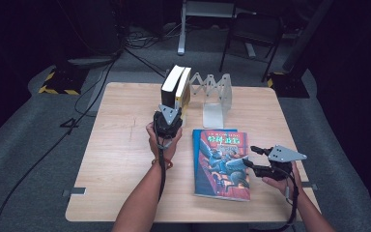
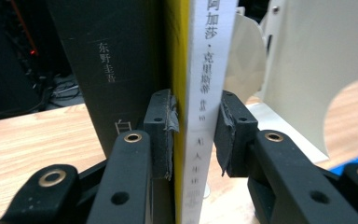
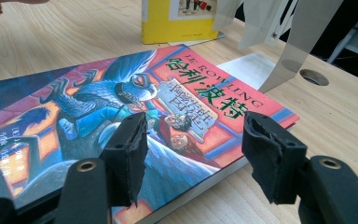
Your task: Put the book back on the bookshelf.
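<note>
A square wooden table (image 1: 125,145) stands on grey carpet in a dark room, with cables trailing over the floor on the left and a chair (image 1: 251,34) beyond the far edge.

Near the middle of the far edge, two books stand upright side by side: a dark book (image 2: 116,65) on the left and a yellow-and-white book (image 2: 200,93) to its right. The left gripper (image 1: 168,120) reaches at them from the near side. In the left gripper view its jaws are closed on the spine of the yellow-and-white book, one pad pressed between the two books, the other on the book's free side.

Just right of the books stands a white folding book rack (image 1: 217,96).

Nearer the front edge, right of centre, a blue picture book (image 1: 221,162) lies flat, cover up. The right gripper (image 1: 253,157) hovers at its right edge with jaws wide open, holding nothing; in the right gripper view the book's corner sits between and below the jaws.
</note>
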